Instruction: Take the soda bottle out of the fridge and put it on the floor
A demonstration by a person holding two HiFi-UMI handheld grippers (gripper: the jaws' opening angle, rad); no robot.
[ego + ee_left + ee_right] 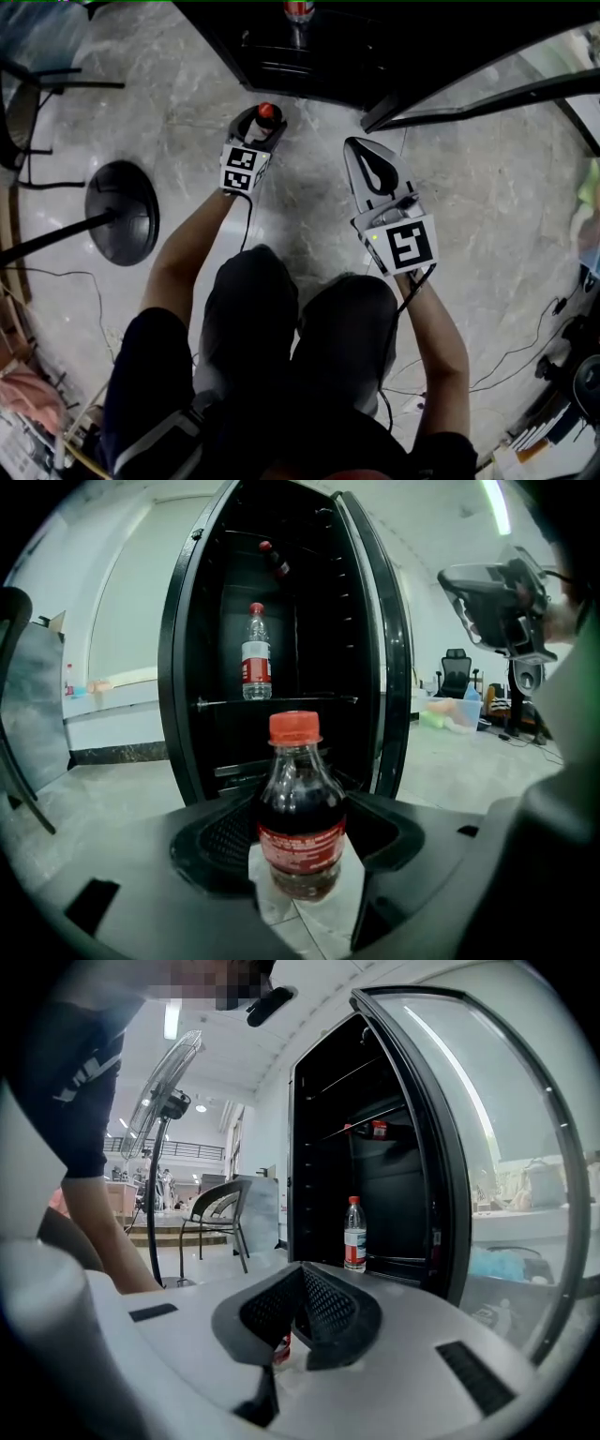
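Just in front of the open fridge (192, 667), the soda bottle (300, 808) stands upright, red cap on top and dark drink inside. Its base is at the pale marble floor (487, 206); whether it fully rests there I cannot tell. The left gripper (295, 850) has its jaws closed around the bottle's body, a pad pressed to each side. In the head view the red cap pokes up from those jaws, close to the fridge's lower edge. The right gripper (300, 1288) is held beside the left one, a little further back from the fridge, its jaws pinched together with nothing between them. Inside the fridge a clear water bottle (255, 653) with a red label stands on a shelf. The glass door (450, 1147) swings out to the right of the fridge. Well to the left of the fridge are a round fan base (122, 211) and a dark chair (220, 1208).
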